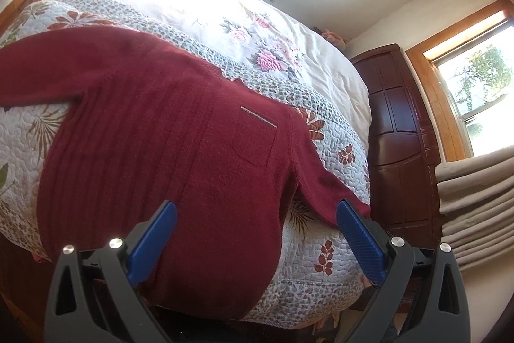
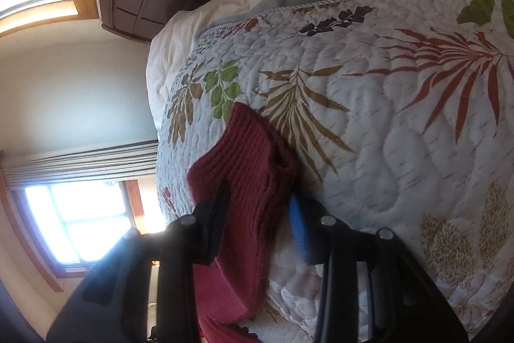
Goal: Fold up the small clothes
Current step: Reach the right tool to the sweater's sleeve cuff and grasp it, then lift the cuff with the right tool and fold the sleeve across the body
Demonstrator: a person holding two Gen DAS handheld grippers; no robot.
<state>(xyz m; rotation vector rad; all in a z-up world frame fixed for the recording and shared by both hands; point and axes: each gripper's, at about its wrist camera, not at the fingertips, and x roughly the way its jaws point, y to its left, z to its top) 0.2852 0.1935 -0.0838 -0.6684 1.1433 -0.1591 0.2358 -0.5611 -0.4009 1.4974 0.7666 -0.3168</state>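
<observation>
The left gripper (image 1: 255, 216) has its jaws wide apart and holds nothing; it hangs over the near edge of the quilt (image 1: 334, 249), above the hem of the dark red sweater (image 1: 167, 130). The sweater lies flat on the quilt, and one sleeve reaches toward the quilt's right edge. The right gripper (image 2: 258, 204) has its jaws around the ribbed sleeve cuff (image 2: 247, 159); I cannot tell if they press it. Farther stands a dark wooden wardrobe (image 1: 401, 130). No readable writing shows.

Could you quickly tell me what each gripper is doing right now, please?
Left gripper: open, holding nothing, above the dark red knitted sweater.
Right gripper: around the sweater's ribbed cuff; grip uncertain.
</observation>
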